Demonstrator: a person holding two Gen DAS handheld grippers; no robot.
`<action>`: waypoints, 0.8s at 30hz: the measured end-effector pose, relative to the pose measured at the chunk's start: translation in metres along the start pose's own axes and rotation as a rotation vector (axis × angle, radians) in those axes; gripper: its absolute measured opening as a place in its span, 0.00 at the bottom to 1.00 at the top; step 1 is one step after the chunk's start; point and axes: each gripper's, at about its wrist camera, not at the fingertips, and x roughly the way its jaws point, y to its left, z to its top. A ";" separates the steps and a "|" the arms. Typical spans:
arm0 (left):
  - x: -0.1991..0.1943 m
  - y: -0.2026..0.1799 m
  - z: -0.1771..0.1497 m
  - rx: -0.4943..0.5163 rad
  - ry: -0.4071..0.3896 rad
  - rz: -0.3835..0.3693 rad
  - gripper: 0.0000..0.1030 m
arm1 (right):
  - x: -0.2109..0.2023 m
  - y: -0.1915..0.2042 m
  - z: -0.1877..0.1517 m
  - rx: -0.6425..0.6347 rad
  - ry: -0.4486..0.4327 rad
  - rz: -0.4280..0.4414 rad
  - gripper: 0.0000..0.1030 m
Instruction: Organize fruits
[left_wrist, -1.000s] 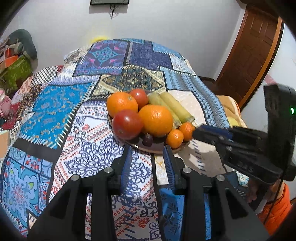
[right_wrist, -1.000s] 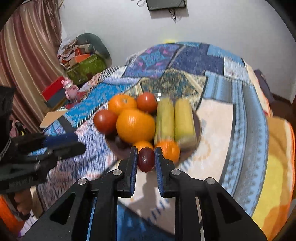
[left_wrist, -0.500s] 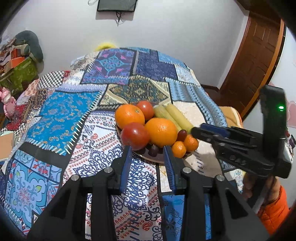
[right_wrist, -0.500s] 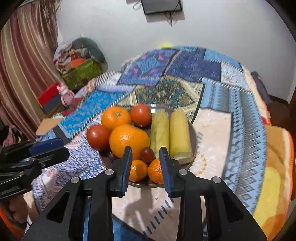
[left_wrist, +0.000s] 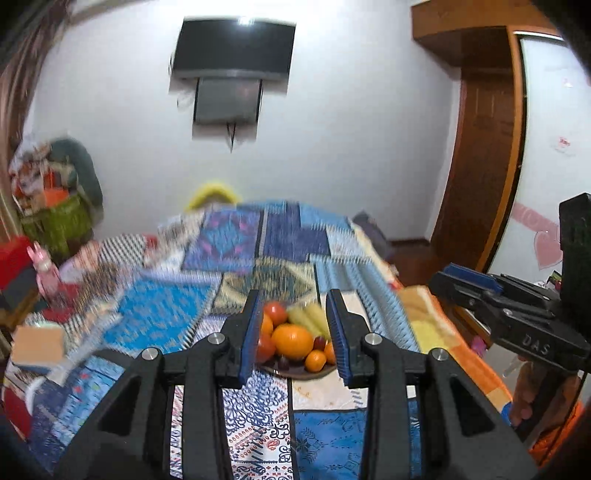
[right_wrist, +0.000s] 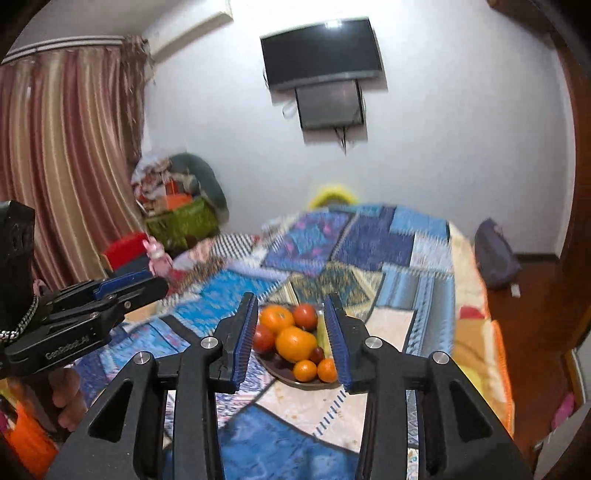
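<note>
A brown plate (left_wrist: 295, 372) (right_wrist: 291, 378) on the patchwork quilt holds oranges (left_wrist: 291, 341) (right_wrist: 294, 343), tomatoes (left_wrist: 275, 312) (right_wrist: 305, 316), two yellow-green cobs (left_wrist: 312, 319), small mandarins (right_wrist: 305, 370) and dark plums (right_wrist: 317, 354). My left gripper (left_wrist: 295, 341) is open and empty, held back above the bed's near end. My right gripper (right_wrist: 293, 339) is open and empty, also held back from the plate. Each gripper shows in the other's view, the right one (left_wrist: 476, 284) and the left one (right_wrist: 122, 286).
The quilt-covered bed (right_wrist: 369, 243) fills the middle. A TV (right_wrist: 321, 51) hangs on the far wall. Curtains (right_wrist: 62, 147) and piled bags (right_wrist: 177, 206) stand at left. A wooden door frame (left_wrist: 484, 147) stands at right. A small box (left_wrist: 37, 345) lies at the bed's left edge.
The right gripper let go of the dark plum onto the plate and opened. Both grippers have drawn back and tilted up, so the plate looks smaller and farther.
</note>
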 end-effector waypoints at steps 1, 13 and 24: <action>-0.014 -0.004 0.004 0.007 -0.026 0.000 0.34 | -0.012 0.005 0.002 -0.003 -0.022 0.002 0.36; -0.118 -0.030 0.011 0.049 -0.216 0.036 0.61 | -0.090 0.039 0.002 -0.011 -0.176 -0.019 0.69; -0.145 -0.037 0.003 0.058 -0.275 0.064 0.97 | -0.100 0.045 0.002 -0.003 -0.238 -0.086 1.00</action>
